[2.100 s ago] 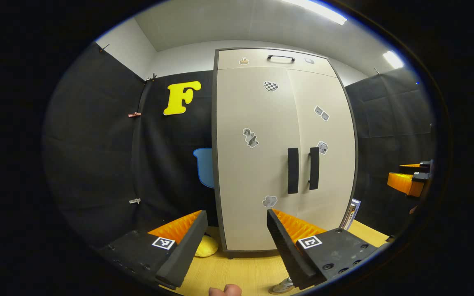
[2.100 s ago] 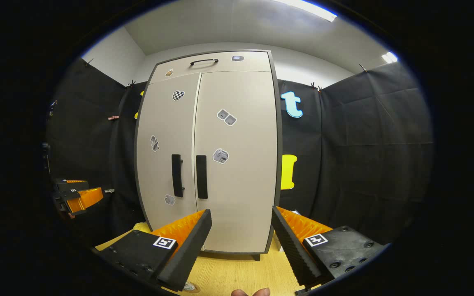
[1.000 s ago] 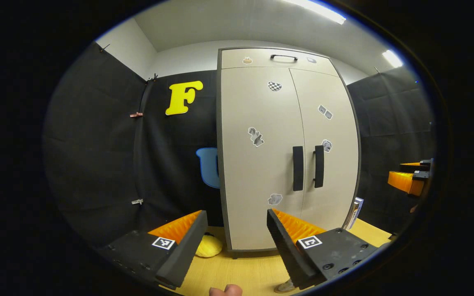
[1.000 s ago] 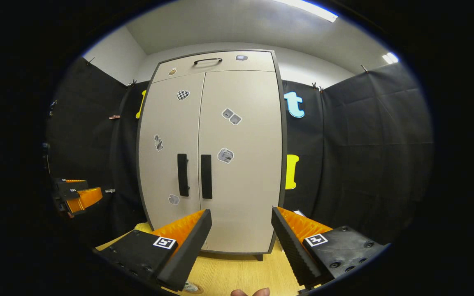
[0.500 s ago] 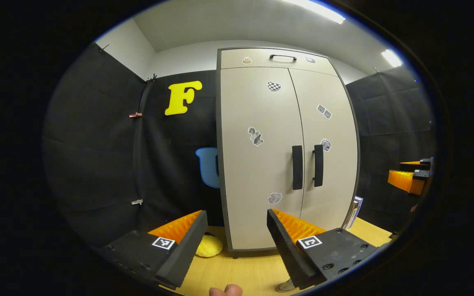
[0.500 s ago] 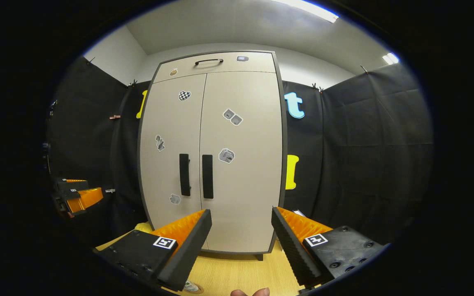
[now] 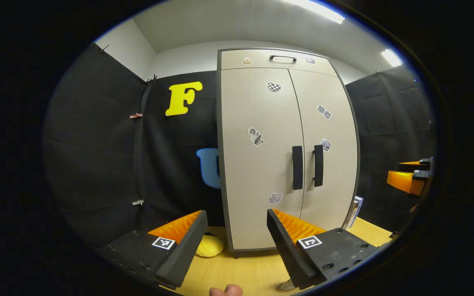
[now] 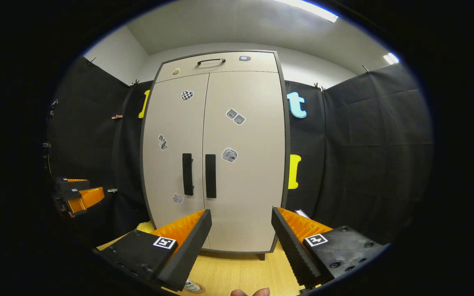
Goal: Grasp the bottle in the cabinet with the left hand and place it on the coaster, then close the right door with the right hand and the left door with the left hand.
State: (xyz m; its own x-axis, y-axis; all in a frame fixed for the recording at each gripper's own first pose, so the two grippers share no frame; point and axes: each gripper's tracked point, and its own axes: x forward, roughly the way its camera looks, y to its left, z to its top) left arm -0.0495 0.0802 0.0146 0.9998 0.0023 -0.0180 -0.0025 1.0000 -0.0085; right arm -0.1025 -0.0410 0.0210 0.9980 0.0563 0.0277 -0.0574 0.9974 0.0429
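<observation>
Cabinet [image 7: 261,164] doors shut, stickers illegible; both grippers empty, fingers apart.

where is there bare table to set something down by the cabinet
Bare wood lies in front of the cabinet, between the open left hand-held gripper fingers. The left corner holds a yellow lump; the right side holds a leaning box.

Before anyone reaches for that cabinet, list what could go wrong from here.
1. Both cabinet doors look shut, so the bottle can't be seen; reaching in blind may knock it over.
2. The two door handles sit close together; the open left gripper might catch both.
3. A yellow object lies on the tabletop by the cabinet's left corner, where the left door might sweep it.
</observation>
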